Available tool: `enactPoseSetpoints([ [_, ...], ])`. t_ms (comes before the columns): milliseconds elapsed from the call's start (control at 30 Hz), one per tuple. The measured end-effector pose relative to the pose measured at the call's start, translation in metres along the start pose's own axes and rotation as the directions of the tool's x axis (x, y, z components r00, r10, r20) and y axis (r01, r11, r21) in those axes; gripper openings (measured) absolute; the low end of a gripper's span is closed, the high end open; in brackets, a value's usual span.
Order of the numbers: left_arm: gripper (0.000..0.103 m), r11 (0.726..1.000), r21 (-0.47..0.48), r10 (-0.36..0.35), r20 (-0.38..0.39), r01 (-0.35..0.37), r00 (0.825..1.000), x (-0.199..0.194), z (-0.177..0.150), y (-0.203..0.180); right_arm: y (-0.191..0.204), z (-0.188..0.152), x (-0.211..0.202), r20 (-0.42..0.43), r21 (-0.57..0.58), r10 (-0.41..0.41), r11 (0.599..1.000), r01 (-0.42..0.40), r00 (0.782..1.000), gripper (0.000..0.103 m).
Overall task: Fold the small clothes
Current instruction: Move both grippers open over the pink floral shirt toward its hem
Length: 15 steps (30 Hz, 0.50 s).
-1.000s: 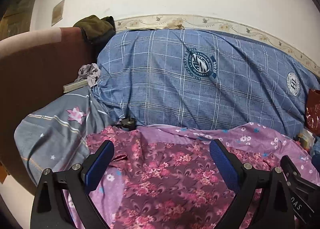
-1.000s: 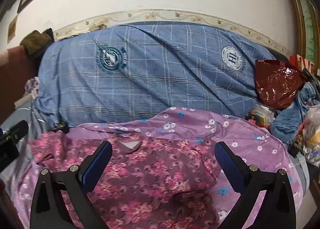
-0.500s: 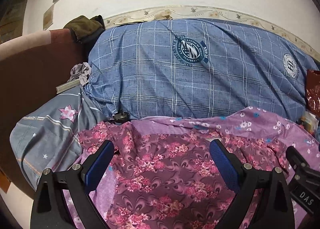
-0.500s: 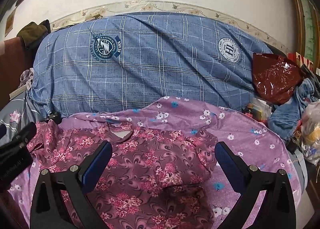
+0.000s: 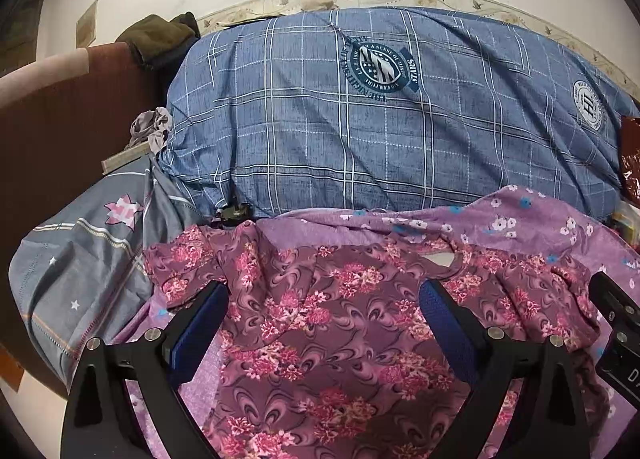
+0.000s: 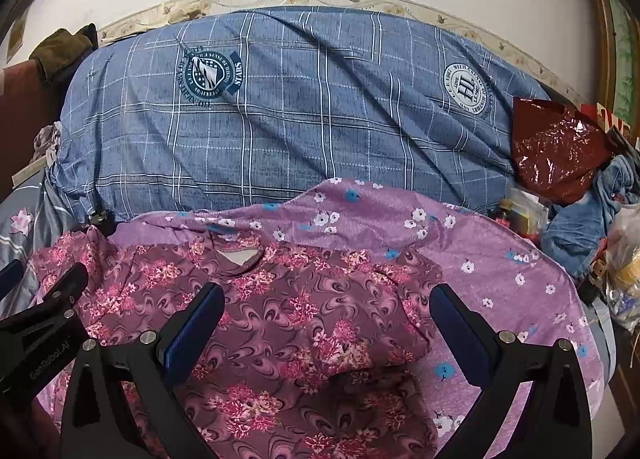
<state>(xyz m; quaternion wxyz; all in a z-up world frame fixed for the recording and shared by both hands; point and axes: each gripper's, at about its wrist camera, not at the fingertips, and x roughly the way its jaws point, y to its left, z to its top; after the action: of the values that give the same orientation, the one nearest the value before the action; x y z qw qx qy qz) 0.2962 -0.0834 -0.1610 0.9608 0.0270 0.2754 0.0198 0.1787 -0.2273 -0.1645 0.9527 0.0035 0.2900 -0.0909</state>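
Across the lower middle of both frames, the floral shirt (image 5: pixel 340 323) lies spread on the purple sheet (image 6: pixel 480 259), both the left gripper (image 5: pixel 324 323) and right gripper (image 6: pixel 326 323) wide and empty above it, so either could pinch sheet with shirt.

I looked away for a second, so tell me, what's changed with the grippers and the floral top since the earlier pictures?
Both views have tilted down and closer over the floral top. The left gripper and right gripper stay open, gripping nothing. The top, purple sheet and blue plaid quilt appear not to have moved.
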Motion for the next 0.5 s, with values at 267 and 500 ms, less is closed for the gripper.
enactPoseSetpoints([
  [267,0.097,1.000,0.014,-0.005,-0.002,0.005,1.000,0.0044,-0.0038,-0.0022,-0.0001,-0.0017,0.0053,-0.014,-0.010,0.000,1.000,0.000,1.000,0.103],
  [500,0.097,1.000,0.030,-0.011,-0.011,0.011,1.000,0.0074,-0.0042,-0.0037,-0.0035,-0.0022,0.0102,-0.023,-0.008,-0.002,1.000,0.002,1.000,0.103],
])
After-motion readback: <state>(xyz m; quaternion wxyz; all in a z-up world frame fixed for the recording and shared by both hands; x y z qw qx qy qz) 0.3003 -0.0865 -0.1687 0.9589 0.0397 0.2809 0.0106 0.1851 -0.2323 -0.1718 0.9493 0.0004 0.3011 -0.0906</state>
